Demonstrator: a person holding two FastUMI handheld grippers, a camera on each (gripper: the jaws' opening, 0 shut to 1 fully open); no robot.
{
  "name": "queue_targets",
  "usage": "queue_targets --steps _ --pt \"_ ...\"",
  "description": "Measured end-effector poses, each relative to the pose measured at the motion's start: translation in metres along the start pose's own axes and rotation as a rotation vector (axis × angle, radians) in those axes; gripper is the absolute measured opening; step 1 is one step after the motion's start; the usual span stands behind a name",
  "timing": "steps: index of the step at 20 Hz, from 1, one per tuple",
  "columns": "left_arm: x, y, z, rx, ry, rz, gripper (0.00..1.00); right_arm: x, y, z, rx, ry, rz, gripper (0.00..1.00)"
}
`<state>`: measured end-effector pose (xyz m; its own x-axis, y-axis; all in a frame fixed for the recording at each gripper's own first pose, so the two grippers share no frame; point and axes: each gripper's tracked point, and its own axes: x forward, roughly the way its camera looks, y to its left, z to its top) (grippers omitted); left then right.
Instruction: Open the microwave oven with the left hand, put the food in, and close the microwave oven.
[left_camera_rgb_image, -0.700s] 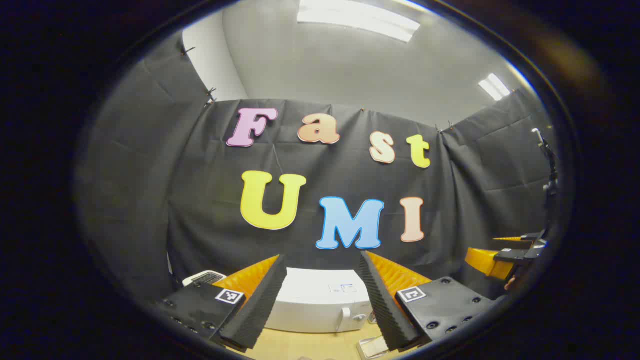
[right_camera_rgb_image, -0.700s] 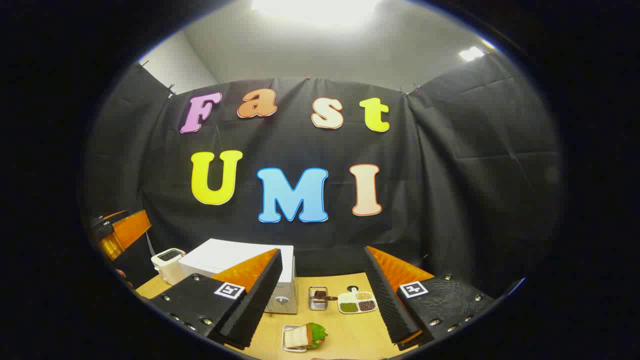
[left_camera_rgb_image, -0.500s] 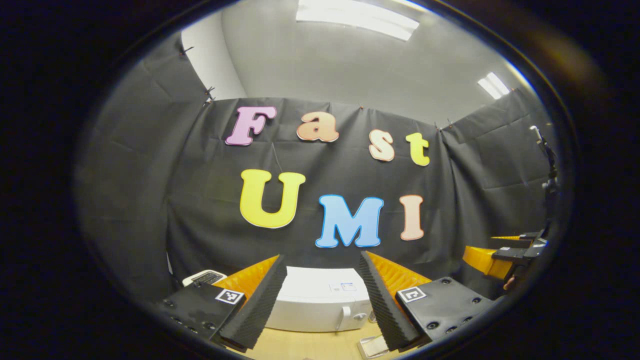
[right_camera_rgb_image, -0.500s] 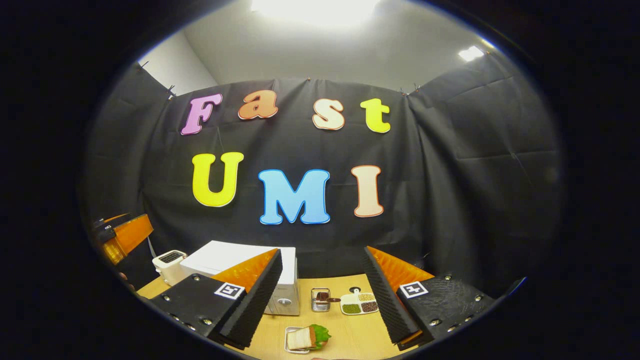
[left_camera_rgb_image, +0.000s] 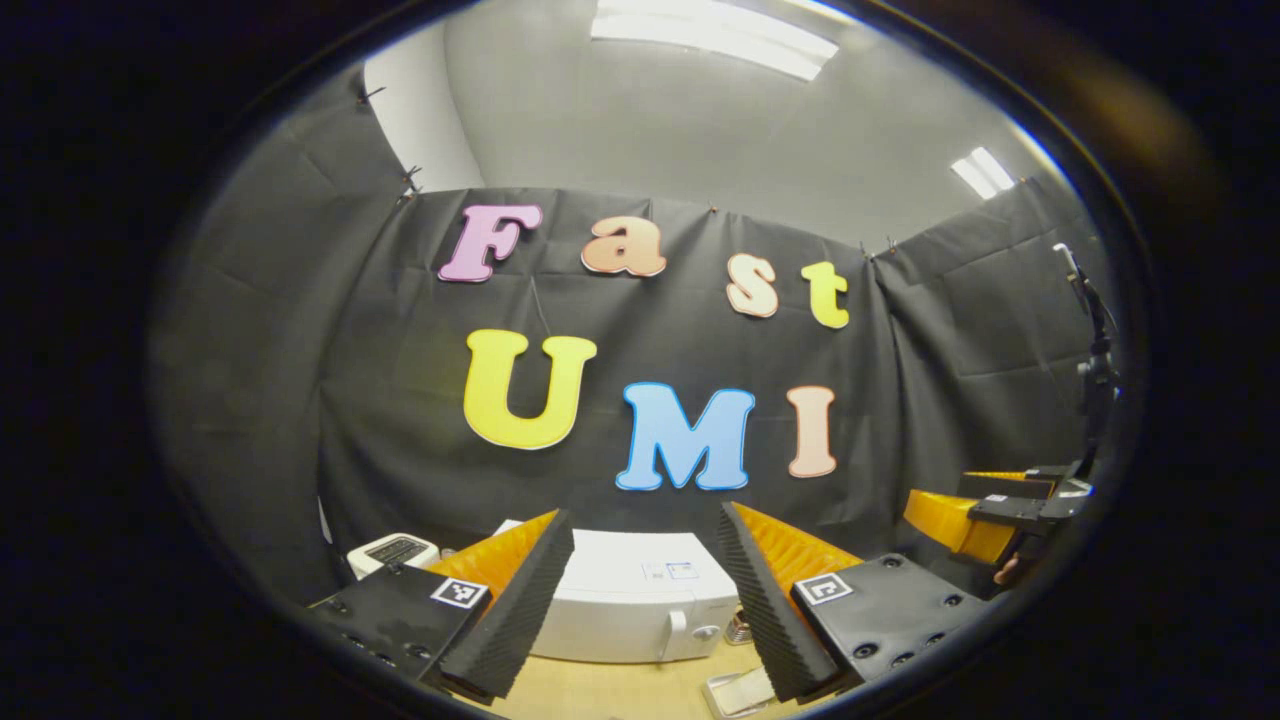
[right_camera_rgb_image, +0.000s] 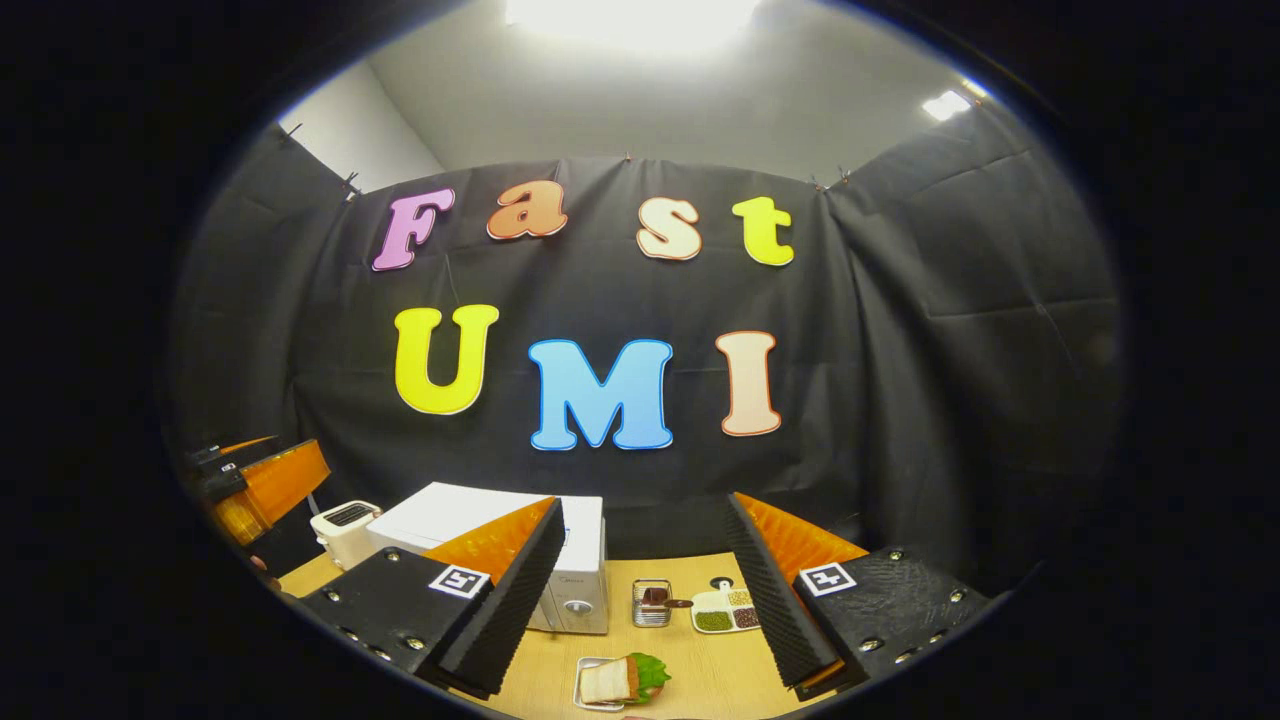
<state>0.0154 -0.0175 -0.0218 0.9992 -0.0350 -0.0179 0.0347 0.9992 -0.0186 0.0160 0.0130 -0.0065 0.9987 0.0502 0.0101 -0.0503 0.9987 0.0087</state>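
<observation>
Left gripper view: microwave oven (left_camera_rgb_image: 640, 610) front partly hidden behind the finger pads (left_camera_rgb_image: 515, 610), and the food tray (left_camera_rgb_image: 735, 692) is cut off at the bottom edge. Right gripper view: sandwich tray (right_camera_rgb_image: 615, 682) is clipped by the bottom edge; divided dish (right_camera_rgb_image: 725, 612) contents are too small to identify.

Bare wooden tabletop (right_camera_rgb_image: 700, 670) in front of the closed white box-shaped microwave oven (right_camera_rgb_image: 580, 580), broken by a small tray holding a sandwich with green lettuce (right_camera_rgb_image: 622, 680). Right of the oven, a small wire basket (right_camera_rgb_image: 651, 603) and a white divided dish of beans (right_camera_rgb_image: 722, 610) standing close together. Hard against the oven's far side, a white toaster (right_camera_rgb_image: 343, 528). Behind everything, black cloth wall
</observation>
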Motion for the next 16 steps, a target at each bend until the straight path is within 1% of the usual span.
queue_targets --steps 2,6,7,10,12,16 --pt "0.008 0.000 -0.005 -0.002 0.005 0.013 0.95 0.004 -0.001 -0.002 0.008 0.001 0.012 0.96" --pt "0.019 -0.011 -0.025 0.004 0.017 0.006 0.96 0.016 -0.010 -0.007 0.017 0.005 0.018 0.97" --pt "0.023 -0.012 -0.036 0.009 0.031 0.003 0.97 0.020 -0.012 -0.010 0.018 0.011 0.015 0.97" --pt "0.034 -0.019 -0.071 0.001 0.081 -0.014 0.95 0.029 -0.020 -0.020 0.023 0.030 0.008 0.97" --pt "0.044 -0.019 -0.096 -0.010 0.113 -0.017 0.96 0.035 -0.024 -0.026 0.027 0.043 0.002 0.97" --pt "0.067 -0.029 -0.160 -0.001 0.203 -0.033 0.96 0.050 -0.034 -0.045 0.022 0.083 -0.005 0.97"
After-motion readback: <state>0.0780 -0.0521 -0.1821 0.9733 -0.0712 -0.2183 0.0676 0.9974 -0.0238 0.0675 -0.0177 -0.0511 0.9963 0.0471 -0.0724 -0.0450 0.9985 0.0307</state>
